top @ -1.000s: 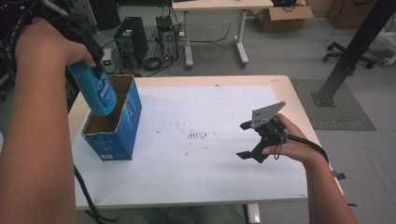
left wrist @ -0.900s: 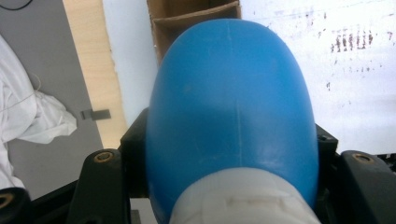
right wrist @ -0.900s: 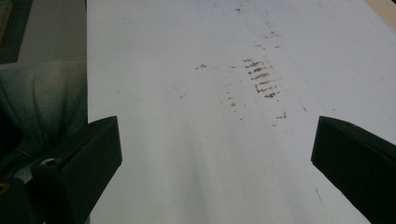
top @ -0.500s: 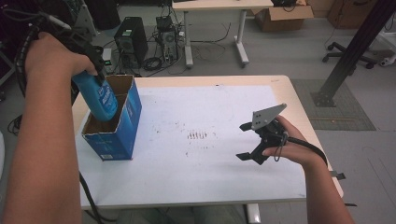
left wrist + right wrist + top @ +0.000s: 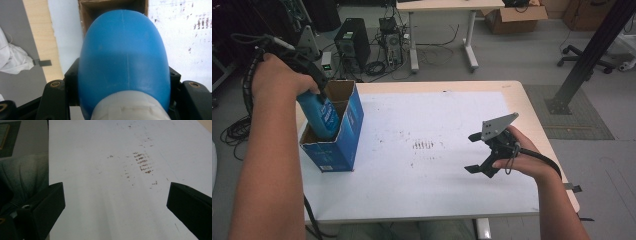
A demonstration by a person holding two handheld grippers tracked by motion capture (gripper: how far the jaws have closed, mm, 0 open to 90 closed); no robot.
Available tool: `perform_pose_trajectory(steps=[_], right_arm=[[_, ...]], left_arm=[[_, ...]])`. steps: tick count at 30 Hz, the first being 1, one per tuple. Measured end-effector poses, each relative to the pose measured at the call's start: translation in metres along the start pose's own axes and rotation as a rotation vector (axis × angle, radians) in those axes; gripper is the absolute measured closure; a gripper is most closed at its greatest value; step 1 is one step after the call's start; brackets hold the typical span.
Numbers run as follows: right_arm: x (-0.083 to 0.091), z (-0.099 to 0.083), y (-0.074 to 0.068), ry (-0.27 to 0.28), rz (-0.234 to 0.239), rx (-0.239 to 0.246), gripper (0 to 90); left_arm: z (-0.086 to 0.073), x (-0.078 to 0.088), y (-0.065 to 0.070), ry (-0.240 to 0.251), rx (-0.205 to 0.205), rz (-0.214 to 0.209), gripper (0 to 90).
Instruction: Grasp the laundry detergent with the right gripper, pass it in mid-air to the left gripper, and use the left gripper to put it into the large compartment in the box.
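Over on the left, the left gripper [image 5: 314,85] is pinching a blue bottle [image 5: 323,116] near its white cap end, and compared with a second ago the bottle has sunk: its lower end is now down inside the open blue box [image 5: 343,145], where before it hung above the rim. From the gripper's own camera the bottle [image 5: 122,57] points straight into the brown inside of the box [image 5: 87,10]. I'd say it is nearly packed. Off to the right, the right gripper [image 5: 481,155] hasn't moved, jaws spread and empty over the white table [image 5: 422,190]
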State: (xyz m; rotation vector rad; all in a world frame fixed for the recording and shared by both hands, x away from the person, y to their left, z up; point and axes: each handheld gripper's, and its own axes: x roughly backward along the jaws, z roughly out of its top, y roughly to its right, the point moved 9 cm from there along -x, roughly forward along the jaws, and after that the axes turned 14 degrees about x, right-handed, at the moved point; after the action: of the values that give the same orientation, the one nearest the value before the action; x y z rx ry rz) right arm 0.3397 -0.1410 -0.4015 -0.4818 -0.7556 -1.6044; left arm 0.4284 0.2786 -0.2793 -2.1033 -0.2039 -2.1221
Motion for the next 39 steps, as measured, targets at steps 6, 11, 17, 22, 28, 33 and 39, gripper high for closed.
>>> perform_pose_trajectory(steps=[6,11,17,22,28,33,39], right_arm=[[-0.001,-0.001,-0.001,0.001,0.004,-0.003,2.0],[-0.002,0.0,-0.001,0.004,0.005,-0.002,2.0],[-0.002,0.0,-0.003,0.005,0.009,0.0,2.0],[0.0,0.0,-0.003,0.015,0.004,-0.003,2.0],[0.002,-0.001,-0.004,0.019,0.002,-0.003,2.0],[0.0,-0.002,-0.005,0.018,0.004,-0.004,2.0],[0.0,-0.004,-0.006,0.019,0.004,-0.007,2.0]], left_arm=[[0.0,-0.016,0.0,-0.003,-0.005,0.011,38.6],[-0.001,-0.027,0.001,-0.002,-0.002,0.013,38.7],[-0.001,-0.043,0.002,-0.003,-0.015,0.013,38.6],[-0.002,-0.057,0.001,-0.009,-0.005,0.018,38.6],[-0.001,-0.068,-0.001,-0.012,0.006,0.021,38.6],[-0.001,-0.076,-0.001,-0.005,0.011,0.019,38.6],[-0.002,-0.089,0.0,-0.017,0.004,0.024,38.6]])
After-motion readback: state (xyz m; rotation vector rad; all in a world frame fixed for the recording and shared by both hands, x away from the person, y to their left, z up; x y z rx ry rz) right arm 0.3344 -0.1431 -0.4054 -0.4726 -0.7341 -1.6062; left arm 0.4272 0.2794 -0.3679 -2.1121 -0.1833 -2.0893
